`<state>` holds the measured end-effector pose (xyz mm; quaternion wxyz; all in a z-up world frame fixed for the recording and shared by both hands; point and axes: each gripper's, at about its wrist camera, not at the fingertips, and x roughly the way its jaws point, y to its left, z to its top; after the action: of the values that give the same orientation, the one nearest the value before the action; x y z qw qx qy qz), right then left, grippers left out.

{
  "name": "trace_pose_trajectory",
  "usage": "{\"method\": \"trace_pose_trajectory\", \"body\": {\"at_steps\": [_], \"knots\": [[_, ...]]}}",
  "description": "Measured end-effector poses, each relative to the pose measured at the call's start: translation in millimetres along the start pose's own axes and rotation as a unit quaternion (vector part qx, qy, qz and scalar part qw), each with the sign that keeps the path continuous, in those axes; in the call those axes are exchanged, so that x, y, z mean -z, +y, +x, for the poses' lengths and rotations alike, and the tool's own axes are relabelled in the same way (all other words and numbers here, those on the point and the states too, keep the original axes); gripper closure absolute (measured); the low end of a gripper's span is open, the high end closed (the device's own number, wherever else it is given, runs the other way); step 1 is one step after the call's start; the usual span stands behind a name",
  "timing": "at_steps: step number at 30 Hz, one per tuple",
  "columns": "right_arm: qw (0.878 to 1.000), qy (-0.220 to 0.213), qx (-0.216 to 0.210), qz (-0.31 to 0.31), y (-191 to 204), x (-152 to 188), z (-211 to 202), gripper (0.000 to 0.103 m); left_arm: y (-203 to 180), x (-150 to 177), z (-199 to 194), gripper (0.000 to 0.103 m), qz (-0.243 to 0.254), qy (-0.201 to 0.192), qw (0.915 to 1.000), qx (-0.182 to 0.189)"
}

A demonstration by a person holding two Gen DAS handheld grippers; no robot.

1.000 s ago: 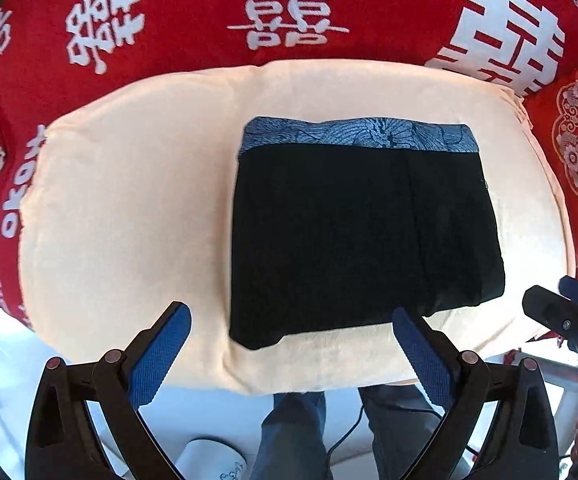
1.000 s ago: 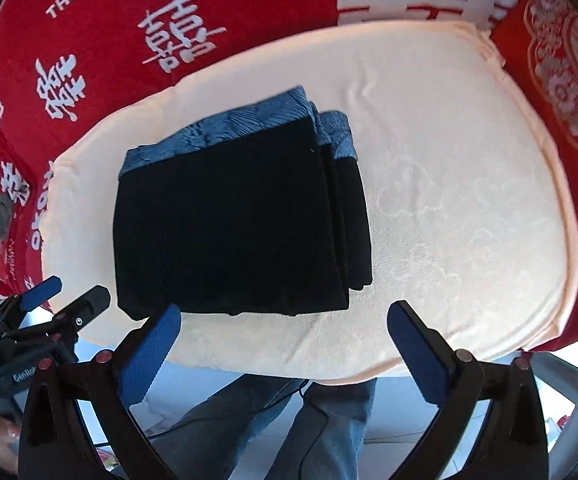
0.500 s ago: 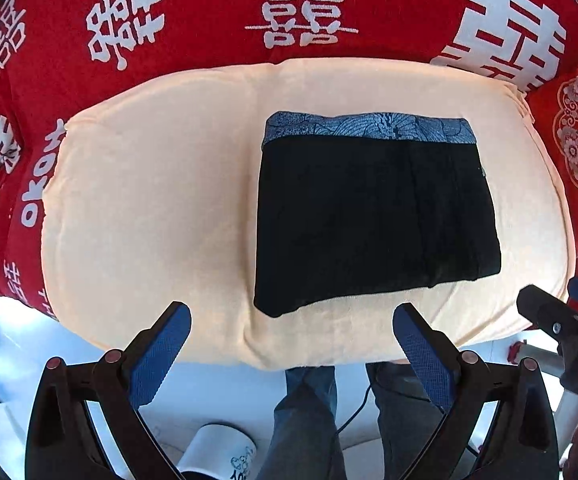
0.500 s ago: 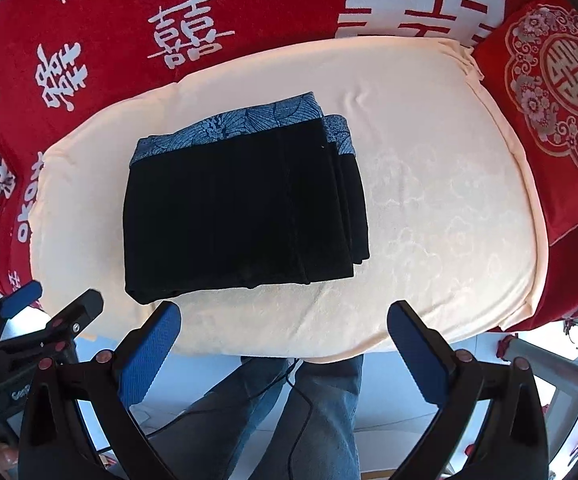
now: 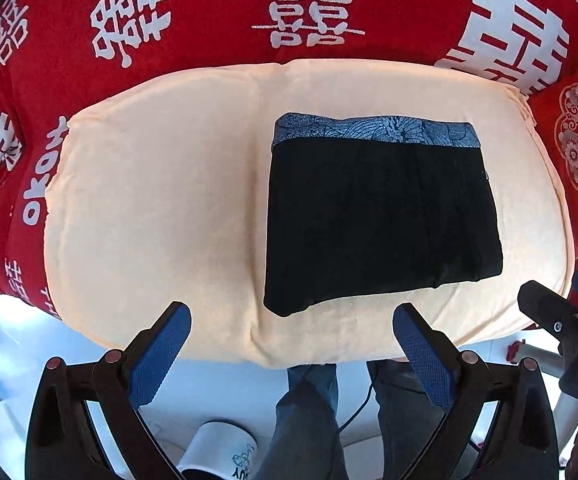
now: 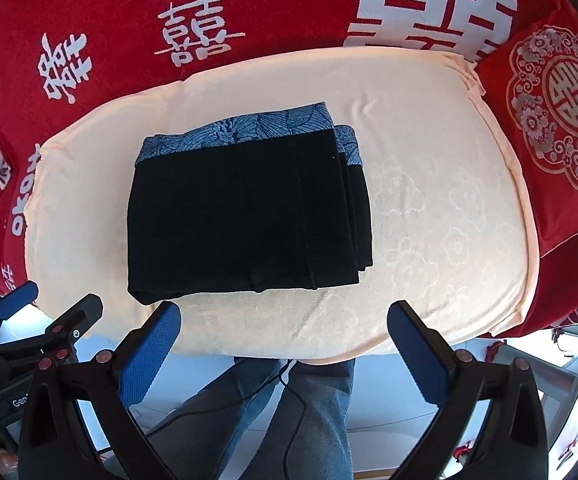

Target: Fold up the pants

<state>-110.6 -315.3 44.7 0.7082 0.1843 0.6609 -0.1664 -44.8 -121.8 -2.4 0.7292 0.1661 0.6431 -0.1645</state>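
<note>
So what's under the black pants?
The folded black pants lie on a peach blanket spread over a red cloth. The blanket shows all around them; the patch right underneath is covered.

A pale peach cushion [image 5: 149, 200] fills the middle, faint floral embossing showing on its cover. Behind it runs a red cloth [image 5: 217, 8] printed with white characters. Off the cushion's far right corner sits a red pillow [image 6: 553, 120] bearing a round ornamental emblem. Below the cushion's near edge: jeans-clad legs [image 6: 313, 408], a thin black cable [image 6: 285, 384], and a white mug [image 5: 221, 452].
</note>
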Motion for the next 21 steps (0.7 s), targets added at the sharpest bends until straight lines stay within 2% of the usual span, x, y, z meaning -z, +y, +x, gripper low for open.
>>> {"method": "trace_pose_trajectory", "body": {"at_steps": [21], "knots": [[1.0, -0.007, 0.006, -0.005, 9.4, -8.4, -4.2, 0.0, -1.5, -3.2, -7.2, 0.002, 0.013, 0.001, 0.9999, 0.0]]}}
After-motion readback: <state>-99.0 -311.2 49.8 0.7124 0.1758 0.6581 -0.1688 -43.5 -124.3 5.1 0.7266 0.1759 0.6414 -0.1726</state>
